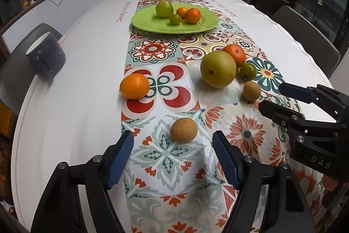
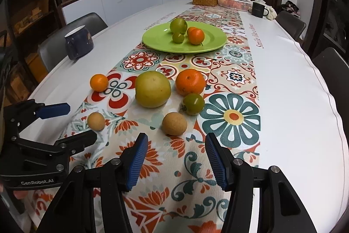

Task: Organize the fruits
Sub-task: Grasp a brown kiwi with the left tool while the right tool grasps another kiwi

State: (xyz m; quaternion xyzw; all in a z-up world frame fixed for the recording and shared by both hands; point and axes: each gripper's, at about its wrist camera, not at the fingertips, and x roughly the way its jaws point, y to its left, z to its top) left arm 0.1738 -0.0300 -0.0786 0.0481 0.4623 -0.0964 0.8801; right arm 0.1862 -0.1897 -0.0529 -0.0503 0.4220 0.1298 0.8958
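Fruits lie loose on the patterned runner (image 1: 165,158) over the white counter (image 1: 82,84). Left claw (image 1: 173,156) gapes empty; a tan round fruit (image 1: 183,129) sits just beyond its tips at 12 o'clock. Right claw (image 2: 176,161) stands narrower, empty, another tan fruit (image 2: 174,123) just ahead. Big yellow-green fruit (image 2: 152,88), oranges and a small green one crowd behind. Green plate (image 2: 209,45) with four fruits farther at 12; dark mug (image 2: 79,42) at 10.

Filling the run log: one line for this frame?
left hand-held gripper: open, before brown fruit | right hand-held gripper: open, empty | green plate: four fruits
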